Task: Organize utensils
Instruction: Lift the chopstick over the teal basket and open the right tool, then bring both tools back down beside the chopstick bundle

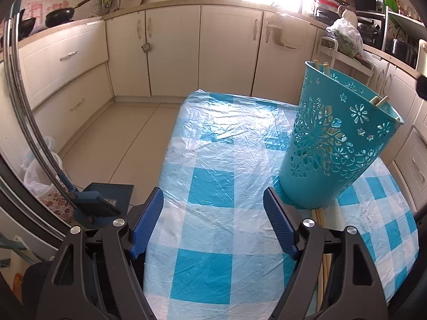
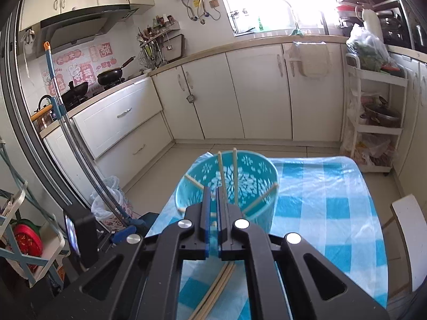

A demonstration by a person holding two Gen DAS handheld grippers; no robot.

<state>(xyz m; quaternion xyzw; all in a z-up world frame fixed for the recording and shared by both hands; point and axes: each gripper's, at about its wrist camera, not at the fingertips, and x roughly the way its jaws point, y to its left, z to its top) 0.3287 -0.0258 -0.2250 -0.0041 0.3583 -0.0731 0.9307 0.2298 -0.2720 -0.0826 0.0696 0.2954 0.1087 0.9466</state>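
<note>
Nearest you, a few loose chopsticks lie flat on the checked table cover, so I'd guess those go in next. Your right gripper has its jaws pinched together right at the near rim of the teal holder; can't tell if a stick is in there. Your left gripper hangs wide open over bare cloth, gripping nothing, probably just staying clear. Further out, the holder has several chopsticks leaning on its rim, fanned apart.
</note>
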